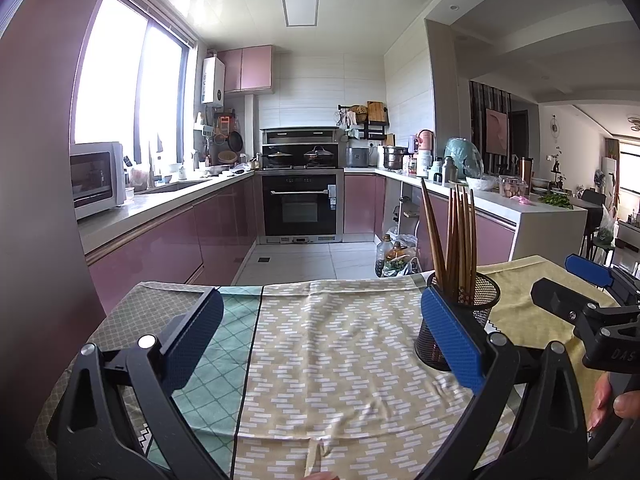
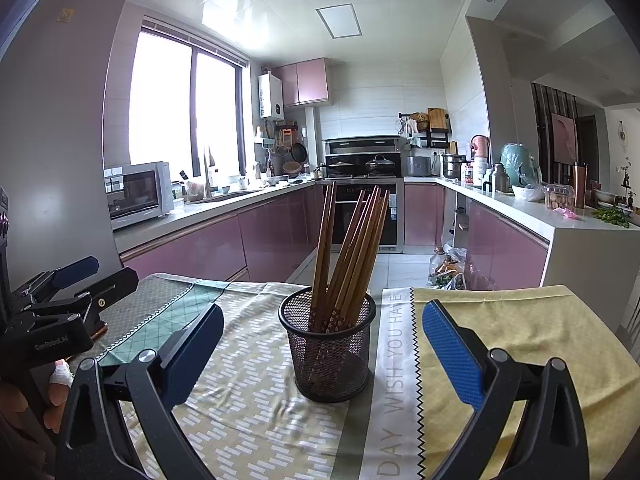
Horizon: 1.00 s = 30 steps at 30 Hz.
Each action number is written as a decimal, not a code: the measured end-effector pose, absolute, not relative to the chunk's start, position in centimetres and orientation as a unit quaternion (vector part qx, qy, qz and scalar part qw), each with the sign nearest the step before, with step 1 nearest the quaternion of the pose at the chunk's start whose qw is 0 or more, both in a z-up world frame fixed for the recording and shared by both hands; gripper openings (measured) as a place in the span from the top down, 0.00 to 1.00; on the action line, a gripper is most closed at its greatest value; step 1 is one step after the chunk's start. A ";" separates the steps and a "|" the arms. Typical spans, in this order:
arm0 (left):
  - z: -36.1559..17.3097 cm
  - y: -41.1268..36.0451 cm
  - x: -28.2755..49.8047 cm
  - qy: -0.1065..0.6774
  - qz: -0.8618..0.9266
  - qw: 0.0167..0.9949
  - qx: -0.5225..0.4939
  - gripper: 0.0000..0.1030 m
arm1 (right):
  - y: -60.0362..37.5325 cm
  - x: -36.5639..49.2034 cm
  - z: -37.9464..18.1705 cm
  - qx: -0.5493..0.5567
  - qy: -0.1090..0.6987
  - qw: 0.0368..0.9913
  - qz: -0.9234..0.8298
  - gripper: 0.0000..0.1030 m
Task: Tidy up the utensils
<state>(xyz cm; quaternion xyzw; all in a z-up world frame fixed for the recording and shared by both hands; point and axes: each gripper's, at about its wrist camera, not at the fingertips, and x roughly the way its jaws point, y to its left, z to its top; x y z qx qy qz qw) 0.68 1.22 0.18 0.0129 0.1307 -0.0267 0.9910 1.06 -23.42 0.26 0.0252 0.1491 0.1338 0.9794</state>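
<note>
Nearest the right wrist camera, the right gripper (image 2: 322, 350) hangs low over the tabletop with its jaws spread wide and nothing between the pads; the blue fingers (image 2: 452, 354) flank the mesh holder (image 2: 329, 344) without touching it. That black wire holder stands upright on the patterned tablecloth (image 2: 248, 400), just ahead of the open jaws, and holds a bundle of brown chopsticks (image 2: 348, 256) that lean apart, one pair tilting left of the rest. Right of the holder runs a pale strip of cloth printed with letters (image 2: 394, 364), and beyond it a plain yellow panel (image 2: 520, 328). Left of the holder, the left gripper (image 1: 320, 340) is seen from its own camera, jaws equally wide and holding nothing, over bare cloth; in that view the holder (image 1: 480, 300) sits partly behind the right-hand blue finger (image 1: 450, 340), whether touching it I cannot tell. A teal diamond-patterned strip (image 1: 224, 340) lies further left of the holder. The hand (image 1: 608, 400) gripping the right tool shows at the far right edge of the left view.

Beyond the holder the tabletop ends and a tiled floor (image 2: 404, 272) leads to pink cabinets (image 2: 272, 236), a built-in oven (image 1: 300, 204) with two lidded pans on the hob above it, a microwave (image 2: 138, 194) on the left counter, and a bright window (image 2: 184, 108) behind that
</note>
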 end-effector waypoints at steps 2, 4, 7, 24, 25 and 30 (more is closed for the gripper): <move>0.2 1.3 0.7 0.132 -0.026 0.991 0.011 0.05 | -23.4 1.0 0.3 0.026 0.149 0.979 0.135 0.06; 0.2 1.3 0.7 0.133 -0.026 0.991 0.010 0.05 | -23.5 1.1 0.3 0.029 0.149 0.979 0.135 0.06; 0.2 1.4 0.8 0.132 -0.026 0.991 0.011 0.05 | -23.5 1.2 0.2 0.030 0.150 0.979 0.134 0.06; 0.3 1.3 0.8 0.131 -0.026 0.991 0.010 0.05 | -23.5 1.3 0.0 0.030 0.149 0.979 0.134 0.06; 0.3 1.2 0.8 0.131 -0.026 0.991 0.010 0.05 | -23.5 1.3 0.0 0.030 0.149 0.979 0.133 0.06; 0.3 1.3 0.7 0.131 -0.025 0.991 0.010 0.05 | -23.5 1.4 -0.1 0.030 0.150 0.979 0.132 0.06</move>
